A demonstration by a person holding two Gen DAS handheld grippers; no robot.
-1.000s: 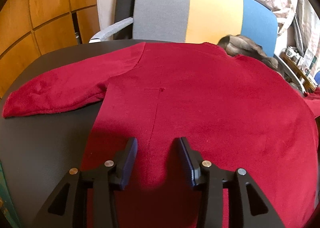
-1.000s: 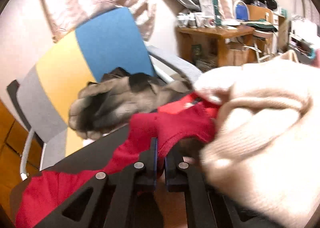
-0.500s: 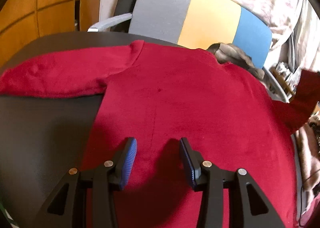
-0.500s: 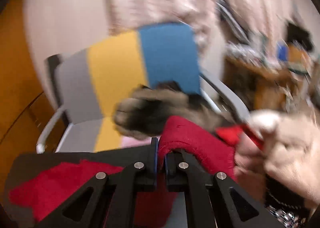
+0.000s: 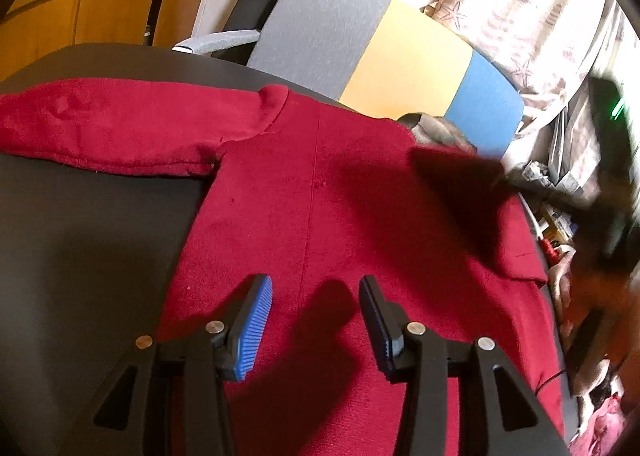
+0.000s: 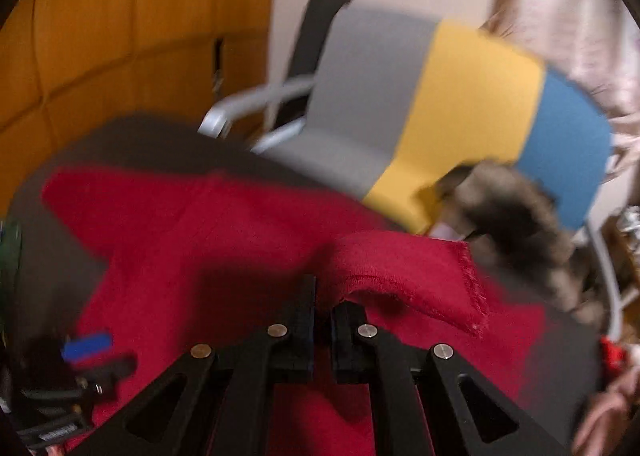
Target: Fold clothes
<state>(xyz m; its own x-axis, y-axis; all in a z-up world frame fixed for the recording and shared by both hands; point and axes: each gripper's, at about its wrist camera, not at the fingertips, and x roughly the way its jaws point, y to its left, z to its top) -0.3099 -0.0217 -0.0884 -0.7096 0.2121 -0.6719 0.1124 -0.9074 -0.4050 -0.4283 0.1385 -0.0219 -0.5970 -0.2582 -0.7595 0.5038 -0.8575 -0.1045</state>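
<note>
Swung leftward since a second ago, right hand-held gripper [image 6: 322,296] now carries pinched sleeve [image 6: 404,276] over red sweater [image 5: 320,216], which lies flat on dark desk [image 5: 80,236]. We see left hand-held gripper [image 5: 316,296] spread wide, low over sweater's body.

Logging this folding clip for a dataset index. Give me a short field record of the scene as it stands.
garment: red sweater, spread flat on dark table
left sleeve: stretched out to the side
right sleeve: lifted, carried over the body
left gripper: open, over the lower body, holding nothing
right gripper: shut on the right sleeve
behind table: grey, yellow and blue chair
</note>
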